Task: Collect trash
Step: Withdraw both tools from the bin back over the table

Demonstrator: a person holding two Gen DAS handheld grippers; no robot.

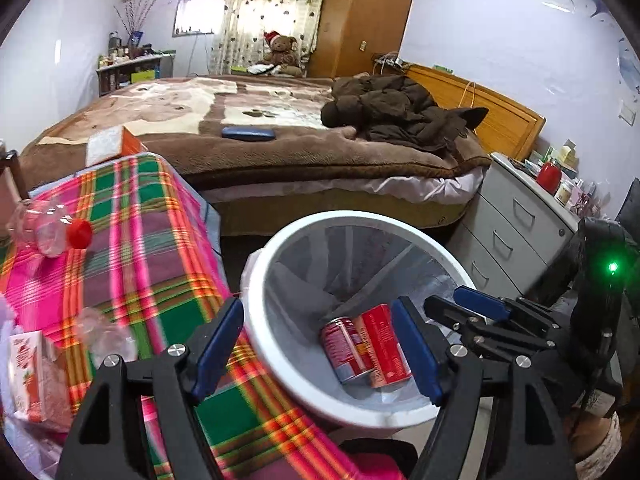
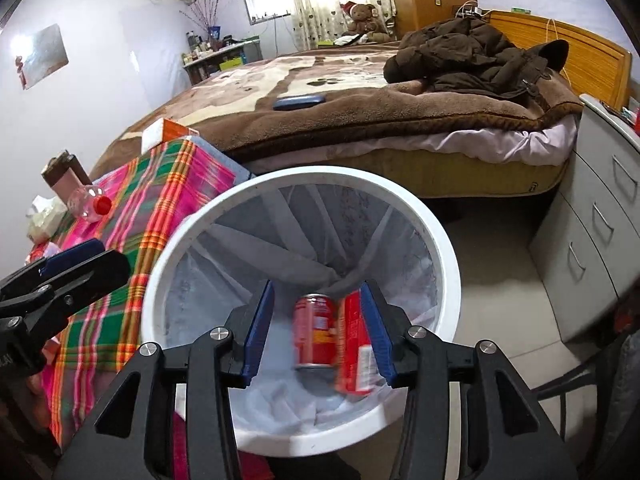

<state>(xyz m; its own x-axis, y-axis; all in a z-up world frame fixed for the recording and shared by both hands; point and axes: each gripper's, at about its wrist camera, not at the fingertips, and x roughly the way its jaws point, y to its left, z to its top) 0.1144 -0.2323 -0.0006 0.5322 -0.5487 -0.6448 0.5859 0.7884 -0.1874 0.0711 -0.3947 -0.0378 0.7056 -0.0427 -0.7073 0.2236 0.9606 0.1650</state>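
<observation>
Two red printed metal drink cans (image 2: 316, 330) lie side by side at the bottom of the round white plastic bin (image 2: 168, 280) with its pale liner bag, which stands on the floor against the pink-and-green plaid cloth (image 1: 132, 248) over the table. The right gripper (image 2: 318, 334) hangs over the bin mouth with its blue-padded fingers (image 2: 260, 332) partly spread and nothing between them; the cans sit well below, free of the pads. The left gripper (image 1: 316, 356) stands wider apart at the bin's near rim, also empty. Remaining trash looks light and easy to crush: a clear crumpled plastic bottle with a red cap (image 1: 52, 230) lies on the cloth well to the left of the left fingers. It will likely be slippery and springy, so gripping across its body near the stiffer neck seems safest.
</observation>
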